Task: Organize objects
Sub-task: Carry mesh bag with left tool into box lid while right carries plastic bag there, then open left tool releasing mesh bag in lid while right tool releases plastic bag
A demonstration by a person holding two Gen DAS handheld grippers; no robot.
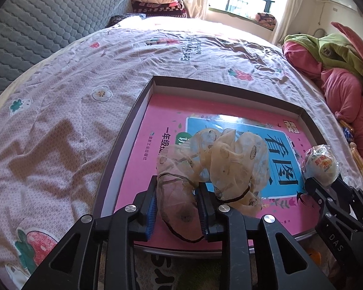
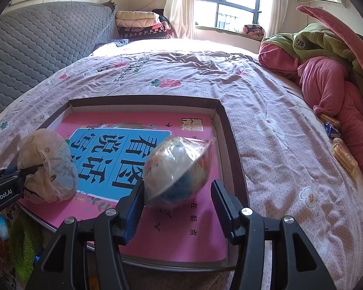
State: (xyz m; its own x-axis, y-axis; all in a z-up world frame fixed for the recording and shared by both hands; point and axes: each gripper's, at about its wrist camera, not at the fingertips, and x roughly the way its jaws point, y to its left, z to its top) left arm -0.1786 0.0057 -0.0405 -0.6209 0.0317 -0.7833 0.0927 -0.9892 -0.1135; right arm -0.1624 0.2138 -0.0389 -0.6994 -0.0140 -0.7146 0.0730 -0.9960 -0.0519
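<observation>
A shallow dark box [image 1: 142, 101] lies on the bed with a pink book [image 1: 157, 130] inside it. My left gripper [image 1: 177, 188] is shut on a crumpled beige sheer cloth pouch with dark spots [image 1: 220, 159], held over the book's near edge; it also shows in the right wrist view [image 2: 48, 166]. My right gripper [image 2: 176, 193] is open, its jaws wide apart around a round snack in clear wrapping [image 2: 179, 169] that rests on the book [image 2: 181, 229] and touches the left finger. The snack also shows in the left wrist view [image 1: 323, 166], as does the right gripper [image 1: 323, 184].
The box [image 2: 230, 130] sits on a pink patterned bedsheet [image 2: 266, 111]. Pink and green clothes [image 2: 326, 72] pile at the right edge, with small snack packets [image 2: 343, 154] beside them. A grey quilted headboard [image 2: 36, 43] stands at the left. Folded blankets [image 2: 140, 24] lie near the window.
</observation>
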